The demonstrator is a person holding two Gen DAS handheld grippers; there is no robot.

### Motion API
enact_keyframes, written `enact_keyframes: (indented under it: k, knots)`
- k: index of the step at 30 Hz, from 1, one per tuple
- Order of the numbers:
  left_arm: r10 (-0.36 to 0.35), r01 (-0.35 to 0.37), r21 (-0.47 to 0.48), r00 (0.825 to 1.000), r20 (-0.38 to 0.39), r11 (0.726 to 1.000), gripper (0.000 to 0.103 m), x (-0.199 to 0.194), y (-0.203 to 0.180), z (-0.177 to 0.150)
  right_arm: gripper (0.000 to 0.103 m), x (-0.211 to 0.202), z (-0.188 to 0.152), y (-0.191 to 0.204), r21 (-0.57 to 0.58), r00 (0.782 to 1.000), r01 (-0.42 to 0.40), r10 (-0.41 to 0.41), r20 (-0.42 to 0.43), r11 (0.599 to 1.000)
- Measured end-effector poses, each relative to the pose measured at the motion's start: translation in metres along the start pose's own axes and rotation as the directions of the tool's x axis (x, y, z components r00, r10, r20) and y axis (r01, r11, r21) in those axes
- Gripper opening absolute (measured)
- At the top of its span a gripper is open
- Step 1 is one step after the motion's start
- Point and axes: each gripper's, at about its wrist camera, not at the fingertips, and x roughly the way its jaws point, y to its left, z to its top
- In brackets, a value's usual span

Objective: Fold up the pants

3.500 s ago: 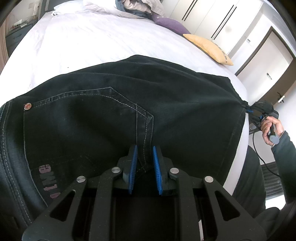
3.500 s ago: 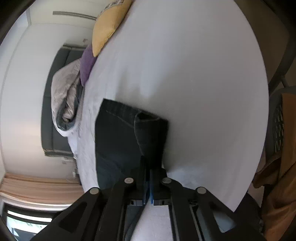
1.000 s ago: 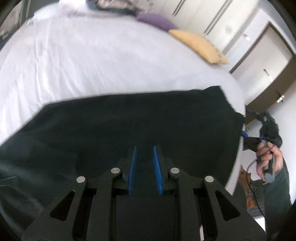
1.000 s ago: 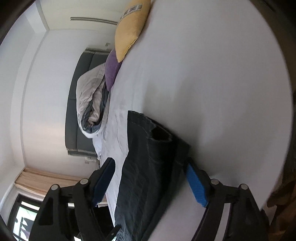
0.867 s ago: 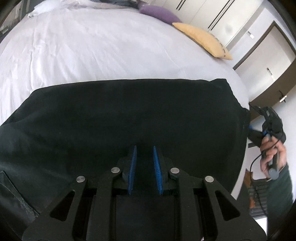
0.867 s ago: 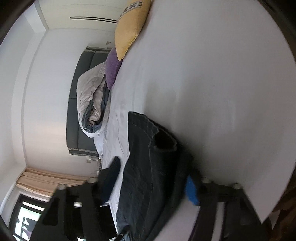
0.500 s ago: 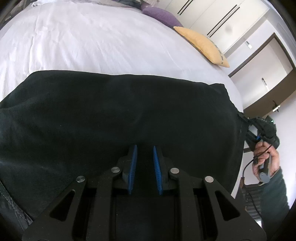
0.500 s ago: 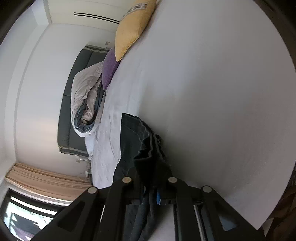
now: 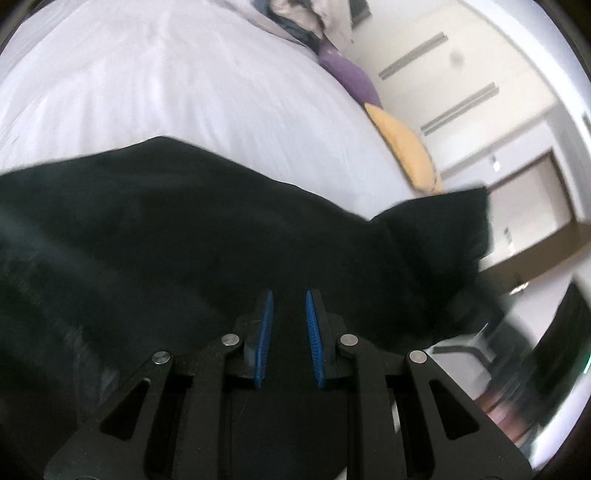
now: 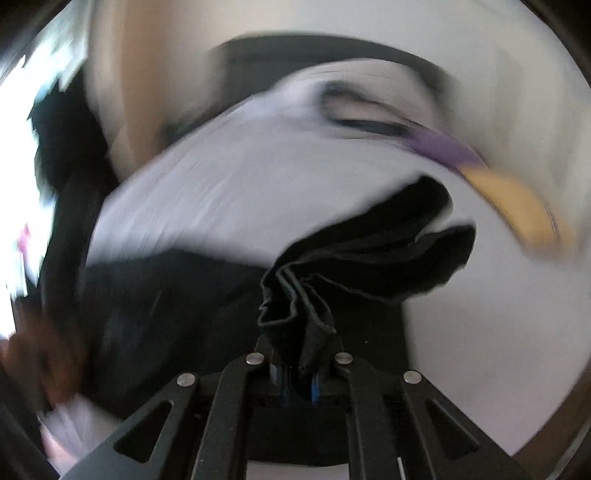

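The black pants (image 9: 177,221) lie folded across the white bed (image 9: 147,85). My left gripper (image 9: 289,325) is shut on the near edge of the pants, with dark cloth filling the narrow gap between its blue pads. My right gripper (image 10: 298,384) is shut on a bunched stack of the pants' layers (image 10: 295,310), lifted off the bed; the cloth (image 10: 388,251) drapes forward from it. In the left wrist view the far end of the pants (image 9: 443,229) is raised. Both views are blurred by motion.
A purple pillow (image 9: 347,77) and a yellow pillow (image 9: 406,147) lie at the bed's far side, with a rumpled duvet (image 9: 306,18) behind. White wardrobe doors (image 9: 461,74) and a doorway (image 9: 535,199) stand to the right. The bed edge is near me.
My right gripper, open a second ago, closed on the pants' end and has swung it up and over toward the bed. The left gripper keeps its hold and has tilted.
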Motion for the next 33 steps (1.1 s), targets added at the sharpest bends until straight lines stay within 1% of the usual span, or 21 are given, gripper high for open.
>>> enact_keyframes:
  k: [2,4,5,7,8,9,13,18,21,22,23,24,25,27,29,31,33]
  knots:
    - [-0.042,0.043,-0.044,0.999,0.017,0.998,0.018,-0.015,0.01,-0.005,0.009,0.019,-0.012,0.046,-0.121,0.999,-0.003,-0.003,-0.048,0.993]
    - [-0.071,0.072,-0.097,0.997,0.013,0.993,0.018,-0.024,0.019,-0.012,0.009,0.035,-0.025,0.071,-0.169,0.996,0.001,-0.016,-0.084,0.986]
    - [-0.092,0.092,-0.126,0.996,0.011,0.988,0.02,-0.026,0.026,-0.014,0.009,0.039,-0.031,0.079,-0.174,0.995,0.013,-0.029,-0.091,0.985]
    - [-0.113,0.111,-0.194,0.994,0.001,0.975,0.055,-0.027,0.039,-0.018,0.009,0.041,-0.034,0.084,-0.173,0.995,0.038,-0.054,-0.087,0.984]
    - [-0.128,0.127,-0.222,0.992,0.011,0.967,0.072,-0.027,0.043,-0.019,0.009,0.039,-0.034,0.084,-0.165,0.995,0.044,-0.058,-0.08,0.985]
    - [-0.149,0.151,-0.233,0.988,0.026,0.961,0.073,-0.027,0.044,-0.018,0.009,0.037,-0.033,0.083,-0.162,0.995,0.05,-0.063,-0.075,0.985]
    - [-0.172,0.167,-0.221,0.985,-0.003,0.961,0.075,-0.015,0.032,-0.008,0.009,0.026,-0.028,0.087,-0.187,0.994,0.094,-0.103,-0.036,0.978]
    - [-0.151,0.135,-0.215,0.987,-0.062,0.967,0.076,0.007,0.026,0.011,0.009,0.019,-0.025,0.104,-0.232,0.991,0.13,-0.135,-0.008,0.964]
    - [-0.183,0.162,-0.234,0.981,-0.072,0.959,0.076,0.024,0.02,0.023,0.009,0.009,-0.026,0.116,-0.257,0.991,0.134,-0.135,0.014,0.957]
    - [-0.184,0.161,-0.229,0.979,-0.083,0.96,0.075,0.029,0.021,0.029,0.009,0.007,-0.026,0.12,-0.263,0.991,0.132,-0.132,0.019,0.956]
    - [-0.175,0.152,-0.221,0.98,-0.092,0.963,0.064,0.03,0.021,0.031,0.009,0.005,-0.026,0.123,-0.266,0.992,0.128,-0.126,0.022,0.956]
    - [-0.167,0.141,-0.214,0.98,-0.106,0.967,0.035,0.033,0.023,0.034,0.009,0.004,-0.026,0.126,-0.269,0.992,0.124,-0.122,0.026,0.955]
    - [-0.155,0.124,-0.209,0.978,-0.14,0.97,0.023,0.039,0.023,0.036,0.009,0.003,-0.025,0.129,-0.273,0.993,0.121,-0.117,0.03,0.954]
    - [-0.149,0.119,-0.186,0.976,-0.157,0.975,0.014,0.04,0.026,0.04,0.009,0.0,-0.022,0.135,-0.281,0.993,0.114,-0.107,0.04,0.953]
    - [-0.144,0.118,-0.16,0.976,-0.164,0.98,0.008,0.035,0.03,0.042,0.009,-0.001,-0.022,0.142,-0.293,0.995,0.103,-0.095,0.042,0.951]
    - [-0.121,0.101,-0.117,0.977,-0.174,0.988,0.007,0.029,0.032,0.047,0.009,-0.003,-0.025,0.151,-0.306,0.996,0.084,-0.075,0.041,0.948]
    - [-0.077,0.067,-0.062,0.98,-0.181,0.996,0.006,0.023,0.032,0.051,0.009,-0.003,-0.025,0.161,-0.329,0.998,0.067,-0.056,0.041,0.942]
